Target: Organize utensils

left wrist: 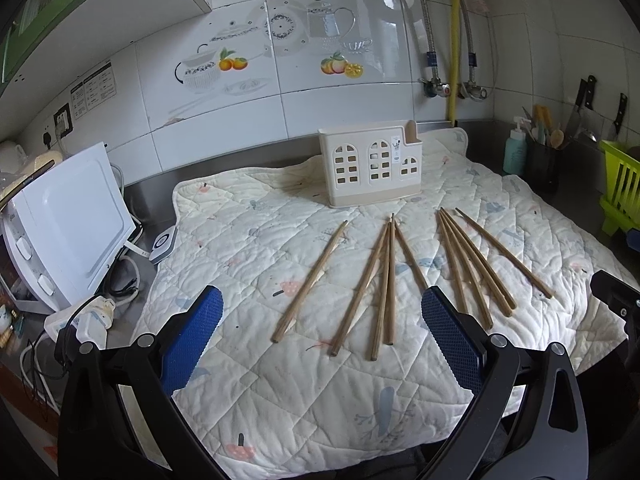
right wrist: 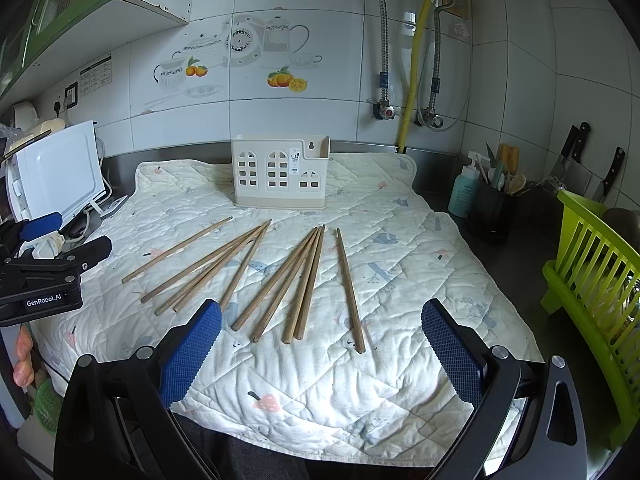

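Left wrist view: left gripper point(left wrist: 322, 314) spread wide, blue pads point(left wrist: 192, 344) clear of everything, hovering above near edge of quilted mat point(left wrist: 280, 420). Wooden chopsticks point(left wrist: 384, 280) loose on mat ahead, fanned out: one alone at left point(left wrist: 310, 280), a cluster in the middle, four more to the right point(left wrist: 476, 264). Cream utensil holder point(left wrist: 370, 166) with arched window cut-outs upright at far side of mat, beyond the chopstick tips, apart from them. White appliance point(left wrist: 68, 224) off mat to the left; black utensil pot point(left wrist: 542, 160) and green rack point(left wrist: 620, 188) far right. Right wrist view: right gripper point(right wrist: 322, 314) likewise spread wide, holding nothing, above near part of mat point(right wrist: 320, 412). Chopsticks point(right wrist: 276, 280) fanned between gripper and holder point(right wrist: 280, 172); rightmost one point(right wrist: 350, 290) lying apart. Left gripper point(right wrist: 60, 256) seen at left edge over mat border. Green rack point(right wrist: 592, 272) at right.
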### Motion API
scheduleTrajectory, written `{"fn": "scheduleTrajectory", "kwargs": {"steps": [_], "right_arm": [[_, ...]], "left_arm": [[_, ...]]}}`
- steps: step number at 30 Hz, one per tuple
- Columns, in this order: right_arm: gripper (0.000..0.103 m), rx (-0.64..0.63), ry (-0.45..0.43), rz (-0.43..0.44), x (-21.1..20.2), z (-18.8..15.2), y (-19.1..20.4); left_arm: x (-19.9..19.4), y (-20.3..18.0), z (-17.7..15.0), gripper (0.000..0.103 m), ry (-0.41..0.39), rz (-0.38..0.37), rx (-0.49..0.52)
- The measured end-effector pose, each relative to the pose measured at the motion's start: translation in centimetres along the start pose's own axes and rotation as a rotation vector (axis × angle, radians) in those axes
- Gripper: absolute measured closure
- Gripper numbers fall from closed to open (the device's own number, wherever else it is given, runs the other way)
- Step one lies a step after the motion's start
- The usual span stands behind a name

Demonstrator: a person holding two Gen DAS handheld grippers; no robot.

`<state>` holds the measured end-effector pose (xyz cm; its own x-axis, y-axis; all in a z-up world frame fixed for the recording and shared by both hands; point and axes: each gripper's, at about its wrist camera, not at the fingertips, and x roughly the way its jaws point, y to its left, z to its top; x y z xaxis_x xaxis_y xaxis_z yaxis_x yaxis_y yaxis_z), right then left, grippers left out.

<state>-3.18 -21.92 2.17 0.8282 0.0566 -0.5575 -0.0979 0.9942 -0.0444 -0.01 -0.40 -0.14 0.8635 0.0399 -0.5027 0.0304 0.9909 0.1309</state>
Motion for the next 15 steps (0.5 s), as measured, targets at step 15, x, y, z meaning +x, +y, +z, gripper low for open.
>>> {"fn": "scheduleTrajectory", "kwargs": {"steps": [15], "right_arm": [[0.006, 0.0, 0.002, 0.001, 0.13, -0.04, 0.17]], "left_arm": [[0.69, 0.28, -0.07, 0.005, 0.023, -0.01, -0.011]]}}
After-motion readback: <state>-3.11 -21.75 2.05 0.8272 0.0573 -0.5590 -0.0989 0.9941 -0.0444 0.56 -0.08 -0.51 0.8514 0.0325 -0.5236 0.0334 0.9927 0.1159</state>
